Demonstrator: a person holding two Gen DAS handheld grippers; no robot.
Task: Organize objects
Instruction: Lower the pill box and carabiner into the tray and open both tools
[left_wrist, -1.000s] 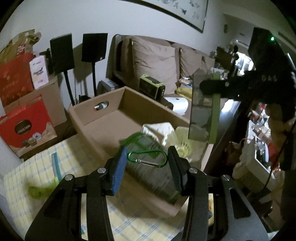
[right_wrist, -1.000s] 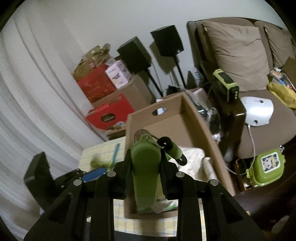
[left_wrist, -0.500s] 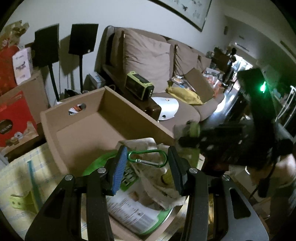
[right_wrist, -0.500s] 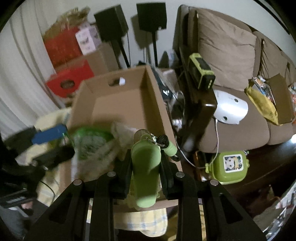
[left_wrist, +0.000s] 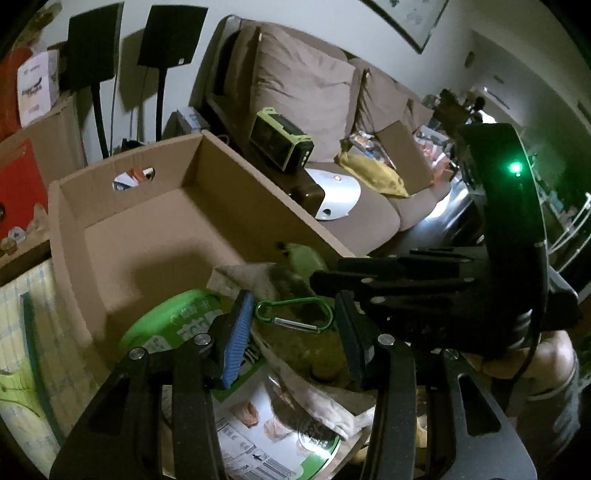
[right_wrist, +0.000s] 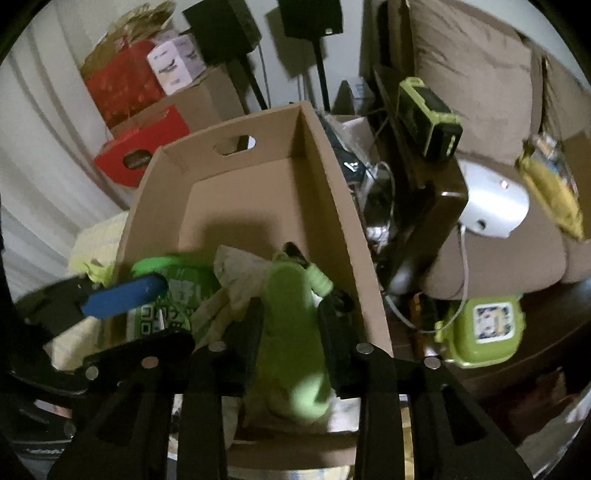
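Open cardboard box (right_wrist: 343, 206) on cloth-covered surface (left_wrist: 22, 317), far half bare, near end holding green-lidded pack (left_wrist: 173, 325) and crumpled paper (right_wrist: 240, 269). Right gripper (right_wrist: 291, 317) over box's near right corner, fingers just widened, green clip-like item (right_wrist: 291, 325) blurred between them, probably loose. Left gripper (left_wrist: 293, 325) over near end, fingers clenched on green carabiner (left_wrist: 295, 317).

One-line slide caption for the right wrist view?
Right gripper, just opening, lets a green bottle down into the cardboard box beside a green packet.
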